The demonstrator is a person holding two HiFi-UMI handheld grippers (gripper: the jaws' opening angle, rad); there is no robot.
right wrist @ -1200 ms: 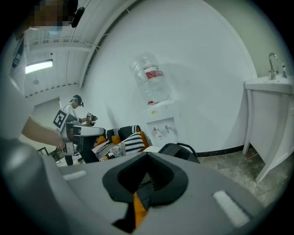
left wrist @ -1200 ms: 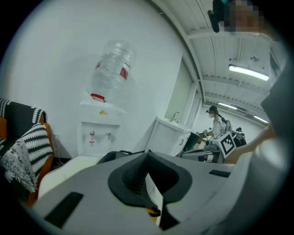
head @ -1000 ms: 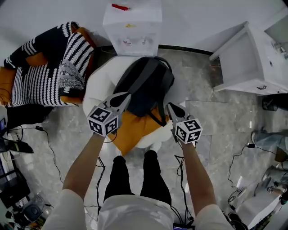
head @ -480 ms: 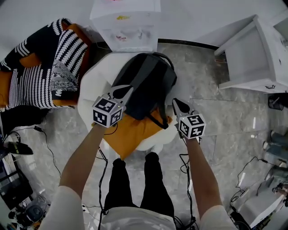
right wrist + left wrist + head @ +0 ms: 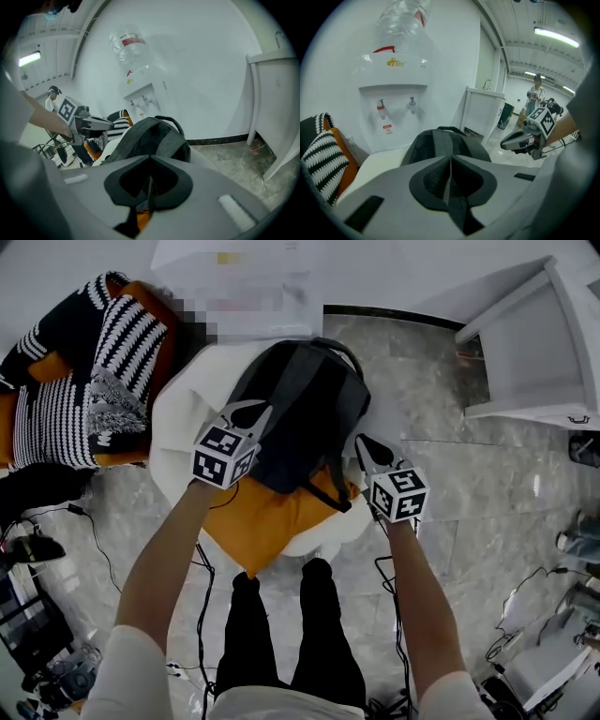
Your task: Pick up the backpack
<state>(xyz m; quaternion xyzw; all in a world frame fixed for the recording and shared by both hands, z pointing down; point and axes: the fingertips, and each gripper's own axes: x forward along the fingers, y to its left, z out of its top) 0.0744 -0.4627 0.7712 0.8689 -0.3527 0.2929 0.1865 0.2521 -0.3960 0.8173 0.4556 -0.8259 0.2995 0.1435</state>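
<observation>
A dark grey backpack (image 5: 305, 413) lies on a white round seat (image 5: 178, 413), with its top handle (image 5: 342, 348) at the far end and an orange cushion (image 5: 262, 521) under its near end. My left gripper (image 5: 260, 412) is shut and empty, its tip over the backpack's left edge. My right gripper (image 5: 360, 441) is also shut and empty, just off the backpack's right edge. In the left gripper view the backpack (image 5: 440, 143) lies ahead of the closed jaws, and the right gripper (image 5: 508, 140) shows beyond it. In the right gripper view the backpack (image 5: 150, 136) fills the middle.
A water dispenser (image 5: 393, 108) stands against the wall behind the seat. A chair with a black-and-white striped blanket (image 5: 80, 381) is at the left. A white cabinet (image 5: 534, 343) stands at the right. Cables (image 5: 98, 549) run over the marble floor. A person (image 5: 534, 91) stands far off.
Both grippers have sunk closer to the backpack. The left one's tip now hangs over the backpack's left edge; the right one stays by its right edge. Both stayed shut.
</observation>
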